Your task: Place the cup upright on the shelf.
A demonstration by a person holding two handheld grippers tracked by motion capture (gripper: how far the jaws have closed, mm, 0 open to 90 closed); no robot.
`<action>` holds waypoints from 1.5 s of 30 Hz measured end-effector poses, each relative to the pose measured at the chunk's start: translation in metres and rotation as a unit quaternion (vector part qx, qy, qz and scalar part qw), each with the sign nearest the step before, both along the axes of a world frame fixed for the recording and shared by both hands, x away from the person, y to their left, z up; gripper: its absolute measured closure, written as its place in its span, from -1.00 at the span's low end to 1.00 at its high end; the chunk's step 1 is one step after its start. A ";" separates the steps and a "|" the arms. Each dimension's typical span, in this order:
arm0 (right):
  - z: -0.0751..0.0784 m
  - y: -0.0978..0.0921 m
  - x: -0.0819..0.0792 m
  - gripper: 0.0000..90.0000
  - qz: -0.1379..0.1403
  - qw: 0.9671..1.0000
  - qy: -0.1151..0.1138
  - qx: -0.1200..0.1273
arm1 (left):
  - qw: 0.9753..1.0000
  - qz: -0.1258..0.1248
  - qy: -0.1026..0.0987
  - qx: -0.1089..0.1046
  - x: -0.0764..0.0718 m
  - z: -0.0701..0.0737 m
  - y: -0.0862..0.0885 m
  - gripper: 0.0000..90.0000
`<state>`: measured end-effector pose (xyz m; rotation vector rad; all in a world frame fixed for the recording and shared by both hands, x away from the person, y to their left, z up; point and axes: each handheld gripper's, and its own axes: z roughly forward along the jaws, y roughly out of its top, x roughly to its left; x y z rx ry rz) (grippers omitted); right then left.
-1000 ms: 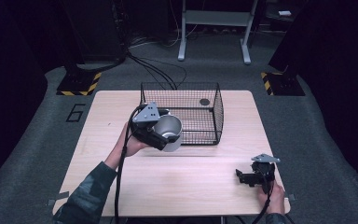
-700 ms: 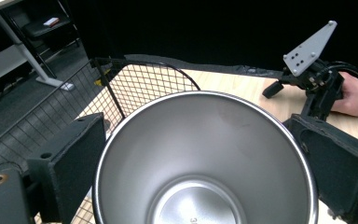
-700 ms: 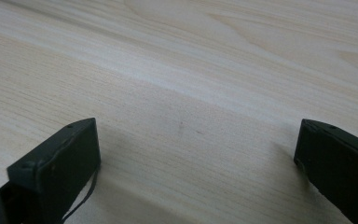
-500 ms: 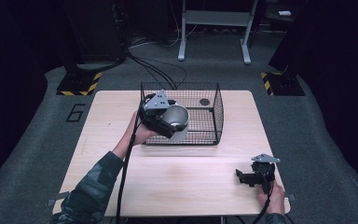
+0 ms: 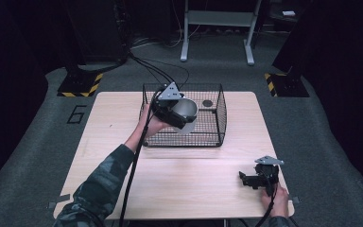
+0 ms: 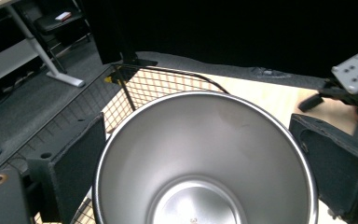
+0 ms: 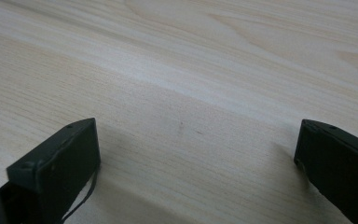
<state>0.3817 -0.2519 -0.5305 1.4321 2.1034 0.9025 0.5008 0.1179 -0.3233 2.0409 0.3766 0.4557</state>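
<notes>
Counter (image 5: 99, 142) of pale wood spans the middle of the high view, with a forearm in a camouflage sleeve (image 5: 99, 189) rising from the lower left. That arm's hand (image 5: 152, 126) carries the left gripper (image 5: 176, 112) at the centre of the frame, over the near-left part of a black wire basket (image 5: 220, 118) that stands on the far half of the counter. The gripper is closed around a shiny steel cup (image 5: 185, 111), tilted so its open mouth faces up and toward the camera, held above the basket. In the left gripper view the steel cup (image 6: 205, 158) sits between the two black jaws, which press its sides, and its empty inside shows down to the round bottom; the basket's mesh (image 6: 135, 88) lies behind it at upper left. A small dark round object (image 5: 207, 102) lies on the basket floor, right of the cup. At the lower right of the high view, the right gripper (image 5: 248, 179) rests low over the counter near its front edge, held by a hand (image 5: 275, 204). In the right gripper view its jaws stand wide apart over bare wood (image 7: 191, 93), with nothing between them.
</notes>
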 end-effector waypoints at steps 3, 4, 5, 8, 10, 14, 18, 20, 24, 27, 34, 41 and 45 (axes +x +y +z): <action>0.000 0.000 0.000 -1.00 0.000 1.000 -0.002 0.001 | 1.000 0.012 0.001 0.002 0.008 0.000 -0.002 -0.85; 0.000 0.000 0.000 -1.00 -0.003 1.000 -0.001 0.001 | 1.000 0.017 0.001 0.004 0.012 0.000 -0.003 -0.85; 0.000 0.000 0.000 -1.00 -0.003 1.000 -0.001 0.001 | 1.000 0.018 0.001 0.007 0.015 0.001 -0.003 -0.85; 0.000 0.001 0.000 -1.00 -0.004 1.000 -0.002 0.002 | 1.000 0.031 0.001 0.005 0.023 0.000 -0.004 -0.85; 0.000 0.001 0.000 -1.00 -0.004 1.000 0.001 0.001 | 0.999 0.040 0.008 0.001 0.028 -0.003 -0.004 -0.85; 0.000 0.001 0.000 -1.00 -0.005 1.000 -0.001 0.003 | 0.998 0.056 0.019 0.008 0.042 -0.013 -0.007 -0.85; 0.000 0.000 0.000 -1.00 -0.004 1.000 -0.002 0.002 | 0.997 0.069 0.033 0.009 0.053 -0.023 -0.010 -0.85; 0.000 0.000 0.000 -1.00 -0.003 1.000 -0.001 0.002 | 0.996 0.075 0.038 0.009 0.061 -0.029 -0.011 -0.85; 0.000 0.000 0.000 -1.00 -0.004 1.000 -0.002 0.001 | 0.995 0.085 0.055 0.011 0.073 -0.040 -0.014 -0.85; 0.000 0.000 0.000 -1.00 -0.004 1.000 -0.002 0.002 | 0.993 0.092 0.068 0.016 0.081 -0.048 -0.016 -0.85; 0.000 0.000 0.000 -1.00 0.000 1.000 -0.001 0.000 | 0.989 0.108 0.093 0.027 0.097 -0.066 -0.019 -0.85; 0.000 0.000 0.000 -1.00 0.000 1.000 -0.001 0.000 | 0.985 0.122 0.112 0.041 0.108 -0.082 -0.021 -0.85; 0.000 0.001 0.000 -1.00 -0.004 1.000 -0.001 0.003 | 0.983 0.128 0.121 0.052 0.112 -0.089 -0.021 -0.85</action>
